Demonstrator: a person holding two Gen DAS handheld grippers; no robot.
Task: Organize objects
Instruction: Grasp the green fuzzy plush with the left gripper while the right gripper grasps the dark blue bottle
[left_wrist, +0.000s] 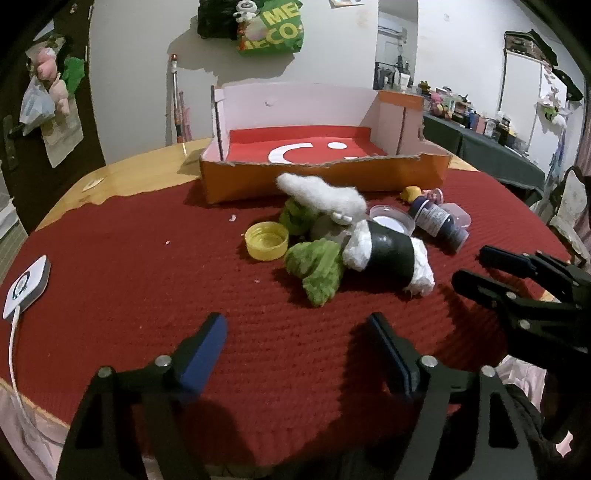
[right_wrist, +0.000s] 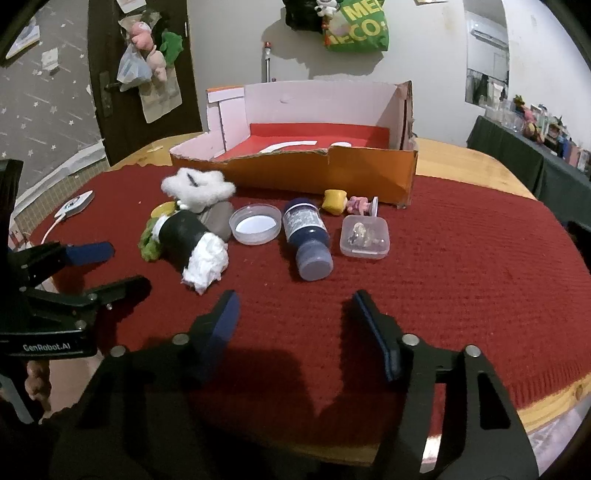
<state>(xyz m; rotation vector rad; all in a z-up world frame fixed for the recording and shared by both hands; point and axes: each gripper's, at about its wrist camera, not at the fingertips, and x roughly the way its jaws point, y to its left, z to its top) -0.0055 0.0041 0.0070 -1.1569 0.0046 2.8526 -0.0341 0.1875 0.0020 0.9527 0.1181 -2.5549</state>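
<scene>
An orange cardboard box (left_wrist: 325, 177) (right_wrist: 314, 173) with a red floor stands at the back of the red mat. In front of it lies a pile: a white fluffy toy (left_wrist: 325, 195) (right_wrist: 197, 186), a black cylinder stuffed with white tissue (left_wrist: 391, 254) (right_wrist: 184, 236), green cloth (left_wrist: 317, 266), a yellow cap (left_wrist: 266, 240), a clear round lid (right_wrist: 255, 224), a dark blue bottle on its side (right_wrist: 308, 240) (left_wrist: 439, 221), a clear small case (right_wrist: 365, 236), and a yellow-and-pink figurine (right_wrist: 349, 203). My left gripper (left_wrist: 297, 347) is open and empty before the pile. My right gripper (right_wrist: 295, 325) is open and empty near the bottle.
A white device with a cable (left_wrist: 27, 286) lies at the mat's left edge. The wooden table (right_wrist: 480, 162) shows beyond the mat. Each gripper appears in the other's view, the right one (left_wrist: 517, 280) and the left one (right_wrist: 74, 273). A cluttered side table (left_wrist: 491, 136) stands far right.
</scene>
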